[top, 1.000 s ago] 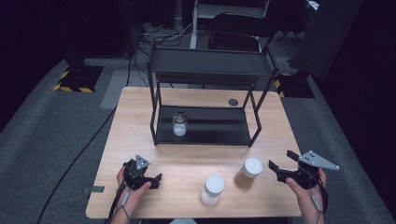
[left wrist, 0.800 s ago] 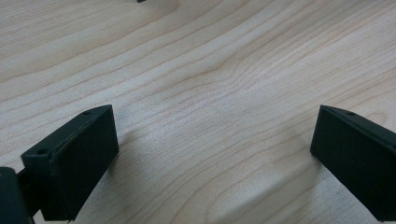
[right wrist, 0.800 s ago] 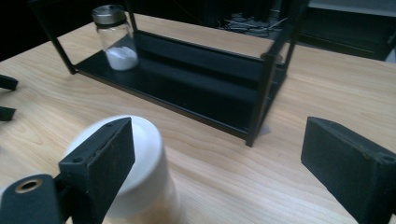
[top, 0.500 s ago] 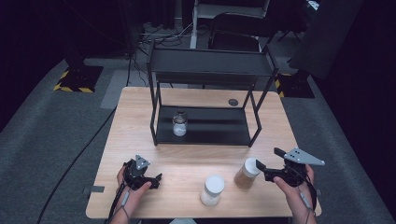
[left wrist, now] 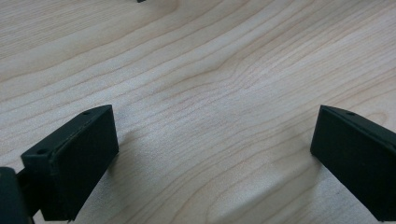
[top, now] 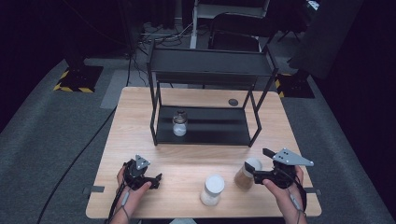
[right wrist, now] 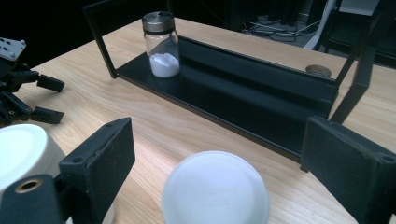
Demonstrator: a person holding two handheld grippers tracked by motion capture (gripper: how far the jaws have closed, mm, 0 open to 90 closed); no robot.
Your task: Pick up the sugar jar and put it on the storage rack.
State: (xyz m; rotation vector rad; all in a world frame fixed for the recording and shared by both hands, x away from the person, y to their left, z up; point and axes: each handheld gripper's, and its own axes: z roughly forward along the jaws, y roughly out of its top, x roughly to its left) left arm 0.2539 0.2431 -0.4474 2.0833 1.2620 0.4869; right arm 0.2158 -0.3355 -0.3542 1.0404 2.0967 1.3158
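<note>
A jar of brown powder with a white lid (top: 243,176) stands near the table's front right. My right gripper (top: 256,162) comes at it from the right, open; in the right gripper view its jaws (right wrist: 217,149) stand wide on either side of the lid (right wrist: 215,193) without touching it. A white jar (top: 212,189) stands to the left of the brown one, seen also as a white lid (right wrist: 21,144). My left gripper (top: 156,181) rests at the front left, open over bare wood (left wrist: 215,126).
A black two-level rack (top: 210,65) stands mid-table, with a small glass jar of white powder (top: 179,123) (right wrist: 161,44) on its lower shelf (right wrist: 261,107). A dark round disc (top: 233,101) lies behind the rack. The wooden table (top: 187,158) has bare room between rack and grippers.
My right gripper has moved left to the brown jar, so its jaws now flank the lid. The left gripper and all the jars have stayed put.
</note>
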